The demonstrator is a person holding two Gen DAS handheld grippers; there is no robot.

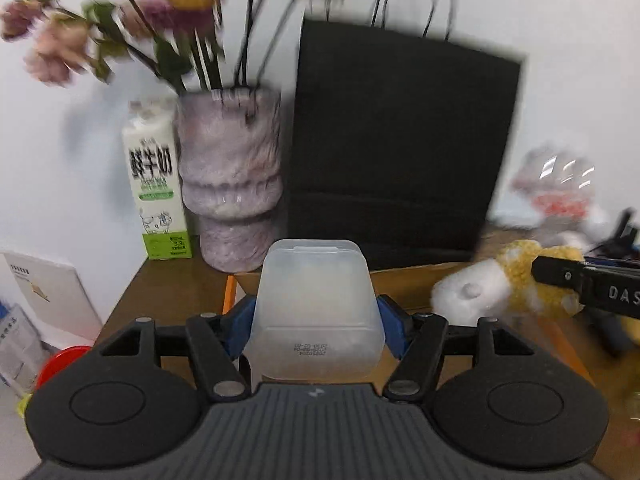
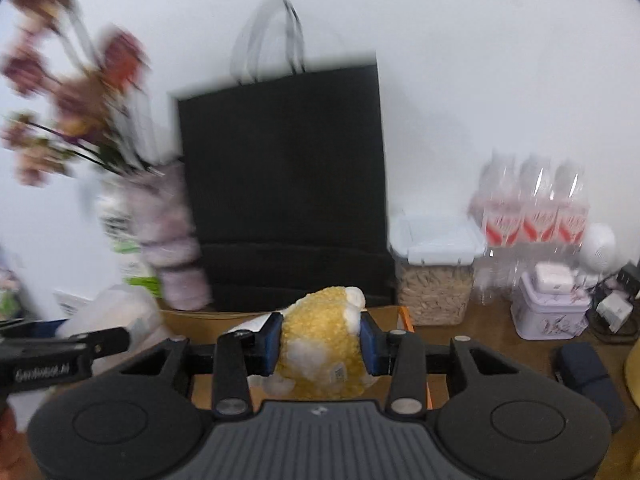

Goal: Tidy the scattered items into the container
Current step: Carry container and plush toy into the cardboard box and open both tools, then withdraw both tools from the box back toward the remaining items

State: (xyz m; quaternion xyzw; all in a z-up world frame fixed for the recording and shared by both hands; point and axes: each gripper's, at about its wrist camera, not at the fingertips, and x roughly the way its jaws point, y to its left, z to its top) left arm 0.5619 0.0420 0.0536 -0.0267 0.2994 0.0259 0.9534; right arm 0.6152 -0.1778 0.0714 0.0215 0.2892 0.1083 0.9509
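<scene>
- Left gripper point(image 1: 316, 320): its blue pads point(image 1: 240, 326) press on both sides of a frosted translucent plastic box point(image 1: 314, 312). The box is pinched, lid side facing away, with a printed date code on its near lower edge.
- Right gripper point(image 2: 320, 346): its blue pads point(image 2: 272, 344) squeeze a yellow-and-white plush toy point(image 2: 320, 340) between them. The toy bulges above and below the pads, and a small label shows on its lower side.
- In the left wrist view, the plush toy point(image 1: 508, 284) appears at the right, gripped by the black finger of the other gripper; the two held items are near each other.
- Container: an open brown cardboard box point(image 1: 404, 284) with orange flap edges sits on the wooden table point(image 1: 168, 280), directly beyond and below both grippers. The plastic box and the plush toy are both above its opening, not resting in it.
- Behind the cardboard box: a black paper bag point(image 2: 288, 184) with cord handles stands upright against the white wall.
- Left of the bag: a mottled pink vase point(image 1: 230, 184) holding pink flowers, with a milk carton point(image 1: 154, 184) just beside it.
- Right of the bag: a clear lidded canister point(image 2: 436, 268) filled with pale grain-like contents, then a shrink-wrapped pack of bottles point(image 2: 532, 208) with red labels, and a lavender tin point(image 2: 550, 312) in front.
- The background is motion-blurred in both views; finer details cannot be told.
</scene>
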